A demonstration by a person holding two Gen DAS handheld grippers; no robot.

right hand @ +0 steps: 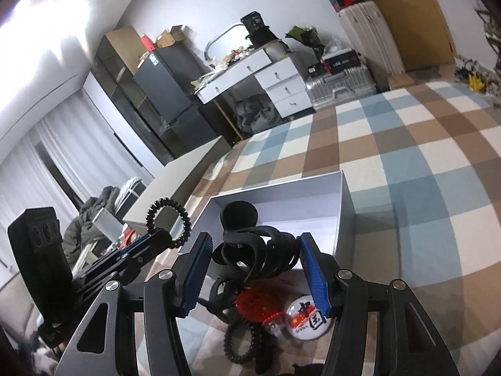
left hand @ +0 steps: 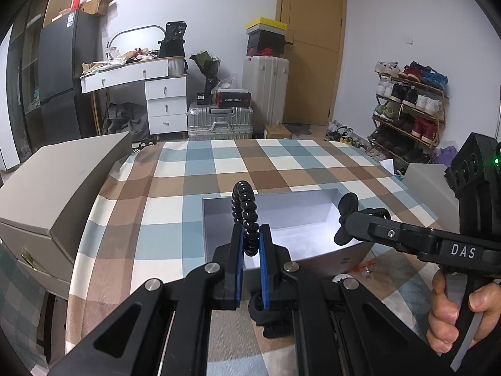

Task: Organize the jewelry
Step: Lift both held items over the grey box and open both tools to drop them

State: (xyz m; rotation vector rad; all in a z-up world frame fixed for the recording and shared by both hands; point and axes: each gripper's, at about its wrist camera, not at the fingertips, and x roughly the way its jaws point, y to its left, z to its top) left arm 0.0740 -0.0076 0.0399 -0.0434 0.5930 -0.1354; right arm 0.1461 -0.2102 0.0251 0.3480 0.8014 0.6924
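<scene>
From the left wrist view, the left gripper [left hand: 250,244] pinches a black spiral hair tie [left hand: 245,210] between its blue pads [left hand: 238,260]; the tie stands up from the fingertips as a narrow loop, held above the near left part of an open white box [left hand: 269,202]. The box sits on a desk covered by a checked cloth [left hand: 200,169] in blue, brown and cream. The right gripper [left hand: 346,222] reaches in from the right side, over the box's right end, with a black hair claw [left hand: 347,206] at its tip. A hand [left hand: 451,310] wraps the handle of that tool at the lower right. A grey lidded box [left hand: 62,188] lies on the desk's left edge.

From the right wrist view, the right gripper [right hand: 253,253] has its blue pads [right hand: 198,269] set fairly wide, closed on the black hair claw [right hand: 250,241], which fills the gap between them and hangs over the near wall of the white box [right hand: 344,206]. The left gripper [right hand: 166,235] enters from the left, holding the spiral hair tie [right hand: 169,219] as an open ring above the box's left corner. On the cloth, just in front of the box and below the claw, lie a red round badge [right hand: 256,300], a white round badge [right hand: 305,316] printed with "CHINA", a second black spiral hair tie [right hand: 241,341] and other small dark pieces I cannot make out.
</scene>
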